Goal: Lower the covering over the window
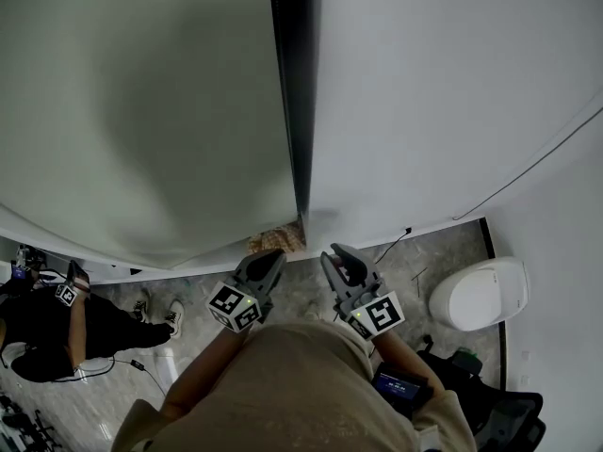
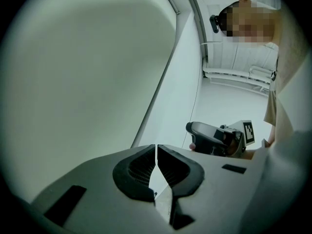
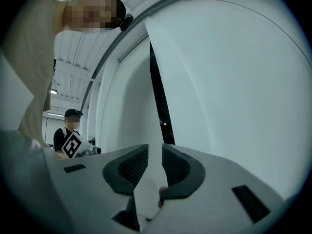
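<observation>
In the head view the left covering (image 1: 141,111), a pale greenish sheet, fills the picture from 9 to 12 o'clock. Below its lower edge is the left gripper (image 1: 268,260), jaws pressed together with nothing between them, pointing toward 12 o'clock. At its 1 o'clock begins the window strip (image 1: 292,92), a narrow dark slot between the two sheets whose long axis runs from 12 to 6 o'clock. It is the only uncovered part that shows. The right gripper (image 1: 337,257) lies at the slot's 5 o'clock, jaws a little apart and clamped on nothing I can see. In the right gripper view the slot stands at 12 o'clock above the jaws. The right covering (image 1: 452,92), white, spreads from 12 to 3 o'clock. Both grippers lie about equally near the slot's foot. I judge the right one, parted and aimed at the slot, the better placed. No cord or pull bar can be made out.
</observation>
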Demonstrator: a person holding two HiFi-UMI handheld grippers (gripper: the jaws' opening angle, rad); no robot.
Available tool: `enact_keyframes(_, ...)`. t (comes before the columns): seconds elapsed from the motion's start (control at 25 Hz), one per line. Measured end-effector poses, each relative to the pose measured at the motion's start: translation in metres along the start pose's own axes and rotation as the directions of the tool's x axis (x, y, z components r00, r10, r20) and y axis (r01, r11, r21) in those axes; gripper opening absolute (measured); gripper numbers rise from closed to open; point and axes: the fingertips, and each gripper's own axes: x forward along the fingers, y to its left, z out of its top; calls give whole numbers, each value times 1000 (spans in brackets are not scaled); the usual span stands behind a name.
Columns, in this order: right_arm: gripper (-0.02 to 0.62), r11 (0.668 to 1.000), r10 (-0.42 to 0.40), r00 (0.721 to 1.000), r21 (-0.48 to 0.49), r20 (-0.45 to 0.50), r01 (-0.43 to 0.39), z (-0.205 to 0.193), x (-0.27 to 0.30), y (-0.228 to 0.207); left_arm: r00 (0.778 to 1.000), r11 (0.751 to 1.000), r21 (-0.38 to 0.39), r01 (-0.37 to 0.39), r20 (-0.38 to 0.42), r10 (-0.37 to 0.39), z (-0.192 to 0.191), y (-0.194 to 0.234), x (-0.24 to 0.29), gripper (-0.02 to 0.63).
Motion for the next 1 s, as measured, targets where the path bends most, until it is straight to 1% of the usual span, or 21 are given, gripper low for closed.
enact_keyframes(0.12, 83, 1000, -8, 1000, 5, 4, 8, 2, 1, -10, 1000, 1000, 1, -1, -4, 1, -1, -1, 8, 18)
enact_keyframes(0.32, 83, 1000, -17, 1000, 14, -25, 17, -6, -6, -22, 1000, 1000, 4, -2, -15, 2, -7, -5, 19, 18)
enact_keyframes(0.4, 83, 1000, -18, 1000, 18, -14, 19, -4, -7, -26, 1000, 1000, 3, -5, -16, 5, -8, -5, 23, 18)
enact_keyframes(0.48, 81, 1000, -18, 1000, 20, 7, 18, 1, -7, -29, 1000, 1000, 0, -8, -18, 8, -9, -5, 25, 18)
enact_keyframes(0.6, 81, 1000, -17, 1000, 23, -17, 17, -3, -12, -32, 1000, 1000, -6, -13, -21, 13, -13, -8, 30, 18)
enact_keyframes(0.76, 83, 999, -11, 1000, 31, 0, 11, -3, -14, -35, 1000, 1000, -13, -19, -24, 19, -20, -10, 33, 18)
enact_keyframes(1.0, 83, 999, -8, 1000, 34, -23, 9, -11, -18, -37, 999, 999, -23, -25, -26, 25, -24, -11, 36, 18)
